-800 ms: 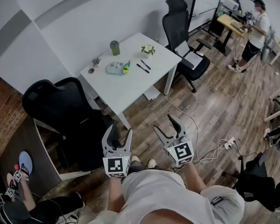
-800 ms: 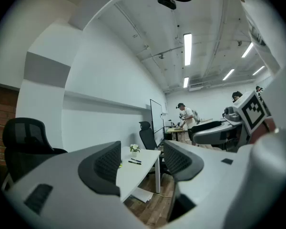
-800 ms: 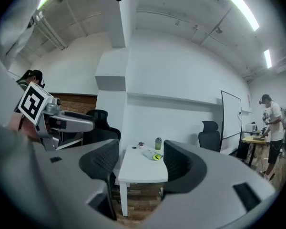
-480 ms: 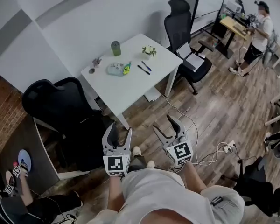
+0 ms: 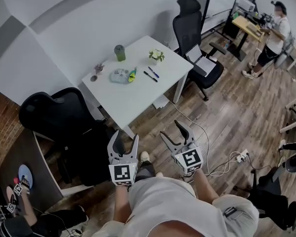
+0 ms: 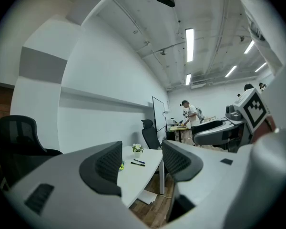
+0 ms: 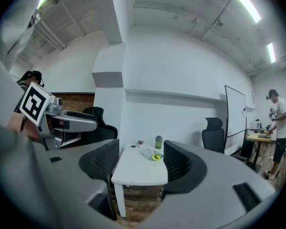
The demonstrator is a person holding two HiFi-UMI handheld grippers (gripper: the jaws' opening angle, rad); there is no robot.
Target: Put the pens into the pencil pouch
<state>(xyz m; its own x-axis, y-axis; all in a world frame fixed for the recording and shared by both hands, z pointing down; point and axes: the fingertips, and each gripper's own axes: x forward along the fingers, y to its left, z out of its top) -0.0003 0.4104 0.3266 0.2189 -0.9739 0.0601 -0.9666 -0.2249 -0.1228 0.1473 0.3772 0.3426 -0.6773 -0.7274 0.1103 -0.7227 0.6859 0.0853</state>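
Two pens (image 5: 151, 74) lie side by side on the white table (image 5: 138, 95), right of a pale pencil pouch (image 5: 120, 75) with a yellow-green item (image 5: 132, 74) against it. The table stands across the floor, well away from both grippers. My left gripper (image 5: 125, 143) and right gripper (image 5: 172, 131) are held in front of the body, both open and empty. In the left gripper view the pens (image 6: 138, 162) show between the open jaws of the left gripper (image 6: 142, 163). In the right gripper view the pouch (image 7: 150, 153) lies between the jaws of the right gripper (image 7: 141, 163).
A green cup (image 5: 120, 52), a small plant (image 5: 156, 55) and small trinkets (image 5: 97, 69) also sit on the table. Black office chairs stand at the left (image 5: 54, 115) and behind the table (image 5: 192, 28). Cables (image 5: 227, 162) trail on the wood floor. A person (image 5: 276, 26) stands at a far desk.
Both grippers keep the same open pose in front of the body. The view has drifted a little, and the person's feet have shifted on the floor.
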